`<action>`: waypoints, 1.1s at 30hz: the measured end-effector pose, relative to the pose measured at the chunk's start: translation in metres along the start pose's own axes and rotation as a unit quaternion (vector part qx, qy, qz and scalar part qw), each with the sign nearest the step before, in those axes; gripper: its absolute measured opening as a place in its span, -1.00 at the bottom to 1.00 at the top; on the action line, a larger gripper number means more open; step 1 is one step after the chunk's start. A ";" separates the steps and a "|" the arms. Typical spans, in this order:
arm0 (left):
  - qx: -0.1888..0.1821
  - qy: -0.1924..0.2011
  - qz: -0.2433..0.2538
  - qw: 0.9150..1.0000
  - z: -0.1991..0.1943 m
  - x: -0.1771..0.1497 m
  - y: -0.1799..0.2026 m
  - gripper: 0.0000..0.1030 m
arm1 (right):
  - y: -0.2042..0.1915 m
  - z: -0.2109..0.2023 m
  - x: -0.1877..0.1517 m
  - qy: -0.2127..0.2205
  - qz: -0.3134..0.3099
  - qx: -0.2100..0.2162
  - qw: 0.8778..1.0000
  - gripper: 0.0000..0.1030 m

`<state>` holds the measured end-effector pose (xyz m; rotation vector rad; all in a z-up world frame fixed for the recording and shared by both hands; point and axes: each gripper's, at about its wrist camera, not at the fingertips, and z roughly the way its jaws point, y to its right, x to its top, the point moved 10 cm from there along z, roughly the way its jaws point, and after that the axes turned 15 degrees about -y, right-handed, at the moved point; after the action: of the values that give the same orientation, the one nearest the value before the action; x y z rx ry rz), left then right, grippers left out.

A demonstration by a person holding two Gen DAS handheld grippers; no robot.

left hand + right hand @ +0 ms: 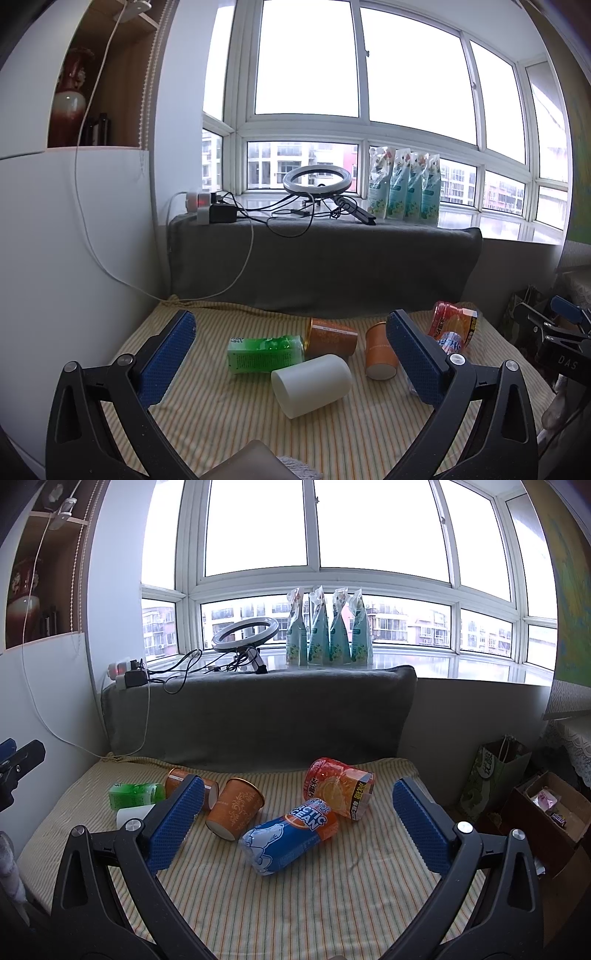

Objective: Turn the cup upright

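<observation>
Fingers — blue, dimpled — flank smooth white cup.

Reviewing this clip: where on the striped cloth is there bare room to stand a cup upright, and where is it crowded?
Free: the near strip of the striped cloth, in front of the blue can and between the open right gripper fingers; also the near-left cloth beside the white cup. Crowded: the back band, holding the green bottle, orange cups and orange jar.

Home, prob. a bedroom by a bay window. Striped yellow bed sheet, grey padded cushion under sill, apartment blocks outside, red ceramic vase in wall shelf.
</observation>
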<state>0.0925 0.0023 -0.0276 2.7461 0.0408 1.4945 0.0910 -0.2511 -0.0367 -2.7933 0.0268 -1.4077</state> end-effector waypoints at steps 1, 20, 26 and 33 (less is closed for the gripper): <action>0.000 0.000 0.000 1.000 0.000 0.000 0.000 0.99 | 0.000 0.000 0.000 0.000 0.001 0.000 1.000 1.00; 0.000 -0.001 0.002 1.000 -0.001 -0.002 0.002 0.99 | 0.001 0.000 0.000 -0.001 0.000 0.000 1.000 1.00; 0.000 -0.001 0.002 1.000 -0.001 -0.002 0.002 0.99 | 0.000 0.001 0.000 -0.001 0.000 0.000 1.000 1.00; 0.000 -0.003 0.001 1.000 0.001 -0.003 0.001 0.99 | 0.003 0.002 0.000 -0.001 0.000 0.000 1.000 1.00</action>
<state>0.0919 0.0010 -0.0303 2.7509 0.0390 1.4873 0.0929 -0.2542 -0.0379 -2.7948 0.0266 -1.4034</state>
